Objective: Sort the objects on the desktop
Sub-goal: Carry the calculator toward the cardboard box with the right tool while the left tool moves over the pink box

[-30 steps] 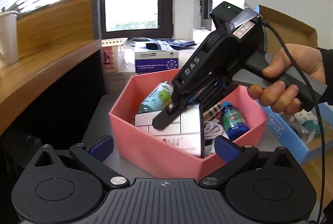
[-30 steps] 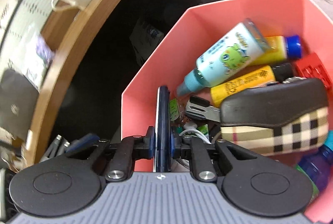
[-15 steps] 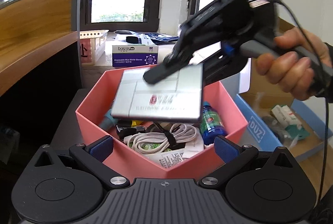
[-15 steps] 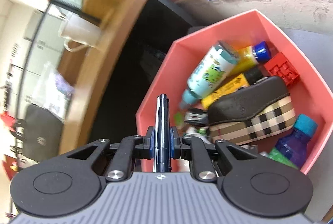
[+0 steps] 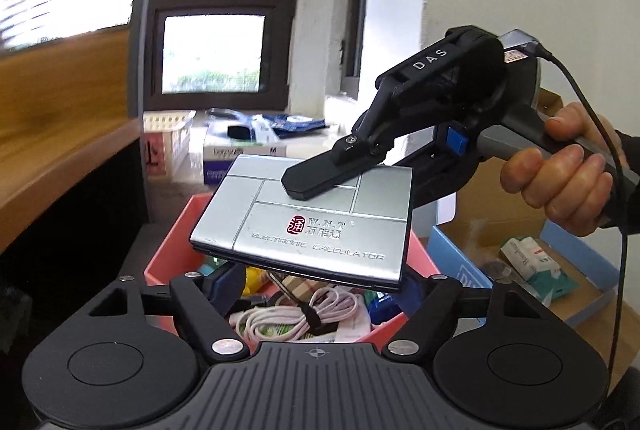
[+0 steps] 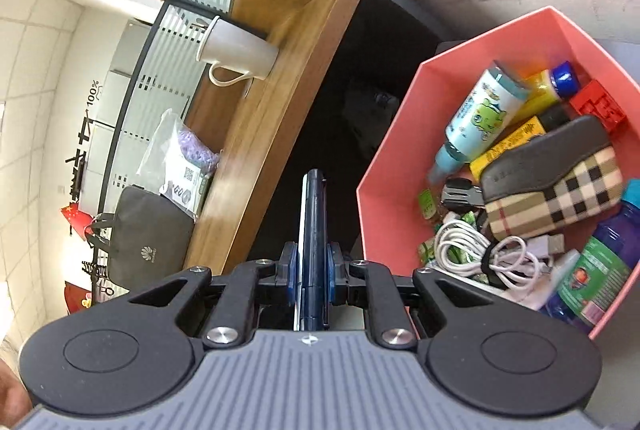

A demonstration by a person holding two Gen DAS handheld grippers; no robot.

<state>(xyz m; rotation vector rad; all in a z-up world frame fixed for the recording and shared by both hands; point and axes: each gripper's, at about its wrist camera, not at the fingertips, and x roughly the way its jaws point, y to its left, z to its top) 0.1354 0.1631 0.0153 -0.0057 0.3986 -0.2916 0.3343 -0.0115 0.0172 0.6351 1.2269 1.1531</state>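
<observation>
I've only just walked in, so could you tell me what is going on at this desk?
A person is sorting desk items with two handheld grippers. The right gripper is shut on a silver calculator, holding it in the air above the pink bin. The bin holds bottles, a white cable and a plaid case. The left gripper is open and empty, facing the bin.

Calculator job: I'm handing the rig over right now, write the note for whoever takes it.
Right tongs: shut on the silver calculator, held clear above the pink bin.
Left tongs: open, empty, low in front of the bin.
In the bin: white cable, plaid case, several bottles, a red block.
Done: calculator lifted out.
Left: set it down somewhere; the blue tray at right is likely but unconfirmed. Then sort the rest.
</observation>
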